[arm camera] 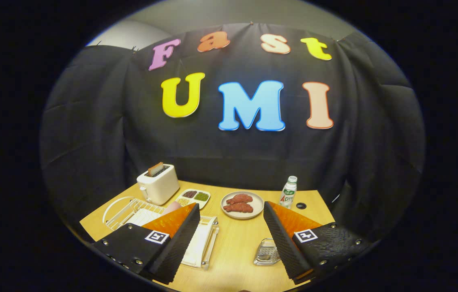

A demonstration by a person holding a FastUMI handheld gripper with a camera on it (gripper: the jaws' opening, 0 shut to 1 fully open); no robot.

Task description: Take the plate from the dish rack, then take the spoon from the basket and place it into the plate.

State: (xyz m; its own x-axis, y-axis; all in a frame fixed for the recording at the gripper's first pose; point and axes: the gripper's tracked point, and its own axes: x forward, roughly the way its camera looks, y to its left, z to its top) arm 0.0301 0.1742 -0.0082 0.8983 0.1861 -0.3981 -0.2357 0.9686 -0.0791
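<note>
We hold the gripper (pixel 232 240) wide open above the wooden table (pixel 237 247), with nothing between its fingers. The dish rack (pixel 140 211) sits on the left, partly behind the left finger, a pink plate (pixel 171 207) standing in it. The small basket (pixel 266 252) lies just beside the right finger. A toaster (pixel 158 184), a plate of meat (pixel 242 205) and a bottle (pixel 289 191) stand farther off.

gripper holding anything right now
No, the gripper is open, its fingers spread wide over the bare table with nothing between them.
</note>
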